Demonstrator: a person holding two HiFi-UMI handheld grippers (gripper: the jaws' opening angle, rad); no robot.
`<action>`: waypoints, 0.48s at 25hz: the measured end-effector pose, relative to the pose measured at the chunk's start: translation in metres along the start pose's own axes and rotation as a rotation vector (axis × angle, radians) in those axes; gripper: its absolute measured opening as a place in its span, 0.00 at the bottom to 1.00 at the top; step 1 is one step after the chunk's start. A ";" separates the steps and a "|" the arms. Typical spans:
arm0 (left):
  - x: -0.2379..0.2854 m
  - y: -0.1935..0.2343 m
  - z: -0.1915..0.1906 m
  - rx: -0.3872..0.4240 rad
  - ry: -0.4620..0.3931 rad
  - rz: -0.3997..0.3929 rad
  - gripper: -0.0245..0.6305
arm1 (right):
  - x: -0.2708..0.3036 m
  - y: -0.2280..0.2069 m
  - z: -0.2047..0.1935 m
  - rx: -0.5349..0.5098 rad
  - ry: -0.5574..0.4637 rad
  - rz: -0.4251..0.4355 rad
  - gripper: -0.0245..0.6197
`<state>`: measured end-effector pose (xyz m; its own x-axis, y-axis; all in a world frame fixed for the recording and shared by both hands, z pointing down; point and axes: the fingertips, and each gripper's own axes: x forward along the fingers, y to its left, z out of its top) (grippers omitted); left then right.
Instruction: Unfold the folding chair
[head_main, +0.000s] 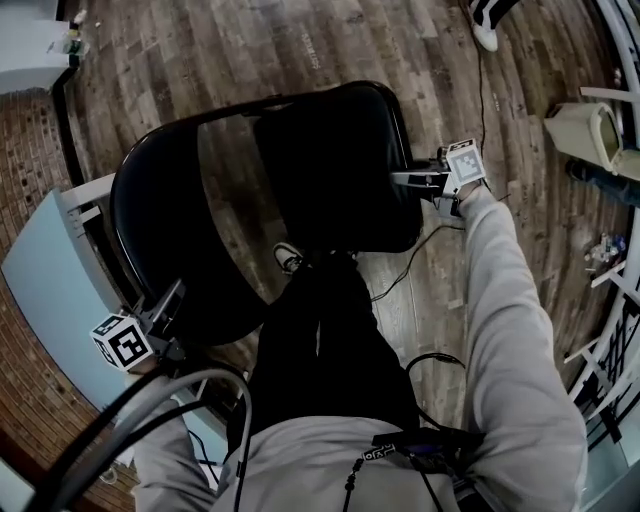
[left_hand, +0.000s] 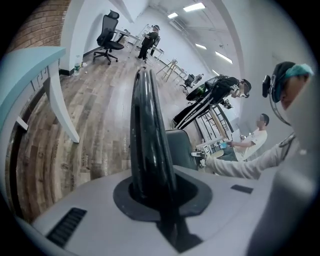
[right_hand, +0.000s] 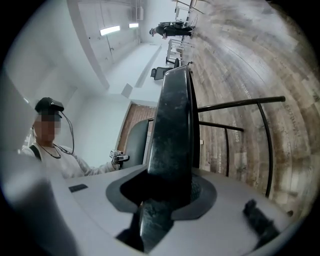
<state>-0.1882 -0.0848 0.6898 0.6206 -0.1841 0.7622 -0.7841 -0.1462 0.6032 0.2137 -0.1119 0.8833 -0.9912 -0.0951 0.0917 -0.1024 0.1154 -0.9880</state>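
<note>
Head view, chair: the folding chair (head_main: 300, 170) stands on the wooden floor (head_main: 250, 50) right in front of the person, its two black panels spread in a V.
Head view, tools: left gripper (head_main: 172, 302) bites the rim of the left panel (head_main: 165, 220); right gripper (head_main: 405, 178) bites the side edge of the right panel (head_main: 340, 170).
Left gripper view, jaws: clamped on the thin black panel edge (left_hand: 147, 140), which stands upright between them.
Right gripper view, jaws: clamped on the thicker, scuffed panel edge (right_hand: 172, 135); frame tubes (right_hand: 240, 104) run off beside it.
Step in hand: judged mid-unfold, panels partly parted.
Next move: likely calls for drawing the panels further apart until the seat lies level, with both grips held firm.
Hidden: legs and hinge are lost in the dark in the head view; I cannot tell which panel is the seat.
</note>
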 end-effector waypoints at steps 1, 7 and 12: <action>0.002 0.002 -0.002 -0.015 -0.005 -0.013 0.13 | -0.005 -0.003 -0.002 0.003 0.005 0.018 0.25; 0.022 0.008 -0.007 -0.041 -0.014 -0.044 0.12 | -0.042 -0.033 -0.003 0.004 -0.037 0.130 0.25; 0.049 0.013 -0.012 -0.032 0.006 -0.097 0.12 | -0.077 -0.063 -0.005 0.005 -0.114 0.203 0.25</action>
<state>-0.1680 -0.0844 0.7377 0.6935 -0.1646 0.7014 -0.7202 -0.1319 0.6812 0.2957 -0.1067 0.9390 -0.9755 -0.1821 -0.1231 0.0986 0.1383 -0.9855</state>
